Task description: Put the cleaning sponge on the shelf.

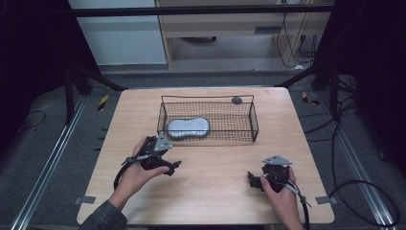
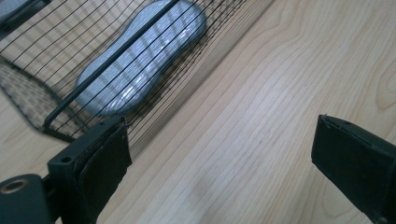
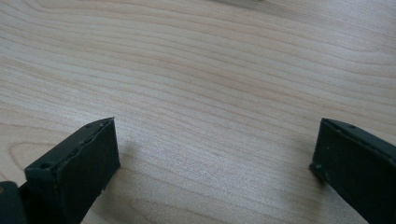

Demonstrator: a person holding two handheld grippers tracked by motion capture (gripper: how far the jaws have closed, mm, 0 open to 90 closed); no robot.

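L tongs [image 1: 173, 166] sit just in front of the basket [image 1: 207, 103] near its left end, jaws wide apart w/ nothing between them; in the left gripper view bare tabletop [image 2: 261, 116] shows betw. the two pads, right pad cut off by the frame edge. R tongs [image 1: 253, 181] rest low over the tabletop [image 1: 215, 191] at front right, well apart from the basket, also wide open and empty; both pads cut off at the bottom of the right gripper view, only wood grain betw. them.

Sponge [image 1: 188, 128], grey and peanut-shaped, lies inside the basket at its left end, against the front wall. In the left gripper view the sponge [image 2: 140, 60] is seen thru the mesh and crossed by the rim bar, so its outline is broken up; far end of the basket [image 2: 56, 116] runs out of frame.

Small dark round thing [image 1: 236, 100] at the basket's back rim, prob. on the tabletop behind it; too small to make out.
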